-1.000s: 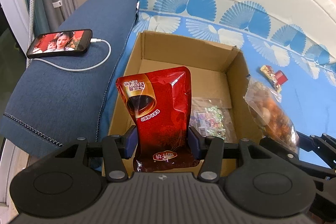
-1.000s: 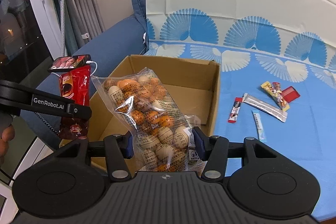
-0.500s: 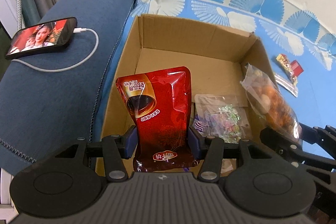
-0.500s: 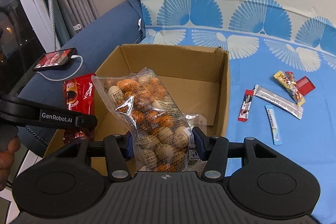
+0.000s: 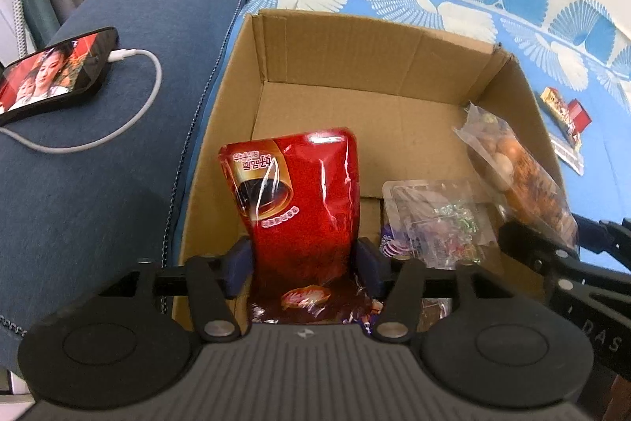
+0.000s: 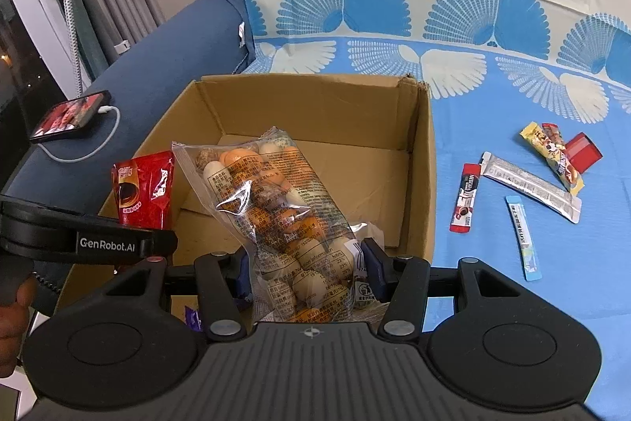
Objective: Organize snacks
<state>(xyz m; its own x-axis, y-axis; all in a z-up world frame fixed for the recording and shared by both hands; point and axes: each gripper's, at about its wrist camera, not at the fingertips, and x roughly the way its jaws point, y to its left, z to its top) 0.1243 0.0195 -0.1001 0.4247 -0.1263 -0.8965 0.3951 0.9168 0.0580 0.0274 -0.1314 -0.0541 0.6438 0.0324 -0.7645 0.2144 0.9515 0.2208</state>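
- Both grippers have come down closer to the cardboard box (image 5: 374, 66) since a second ago, so its corrugated walls now fill more of each view; the red pouch (image 5: 303, 208) sits lower over the box's near-left corner.
- That red pouch is glossy foil, crinkled, with a dark cup printed on it. It stands between the blue pads of the left gripper (image 5: 303, 265), whose jaws are opening; a thin gap shows at each pad, so the pouch is no longer pinched.
- A clear plastic bag of round snacks (image 6: 284, 219), orange, cream and speckled balls under printed film, stands upright and is clamped between the pads of the right gripper (image 6: 307, 271), over the box's near-right part.
- On the box floor lies a flat clear packet of small wrapped candies (image 5: 437, 219), with a purple wrapper (image 5: 390, 245) just beside it.
- The box is brown, open-topped and rectangular, with one torn corner; it rests on a sofa seat under a blue cloth with fan prints (image 6: 493, 97).
- To the box's right on the cloth lie slim sachets: a red coffee stick (image 6: 465, 198), a silver one (image 6: 530, 186), a pale blue one (image 6: 522, 237), a yellow one (image 6: 552, 156) and a small red packet (image 6: 583, 150).
- On the dark blue fabric armrest (image 5: 110, 152) lies a phone (image 5: 51, 73) with a lit screen and a white cable (image 5: 130, 105) plugged in.
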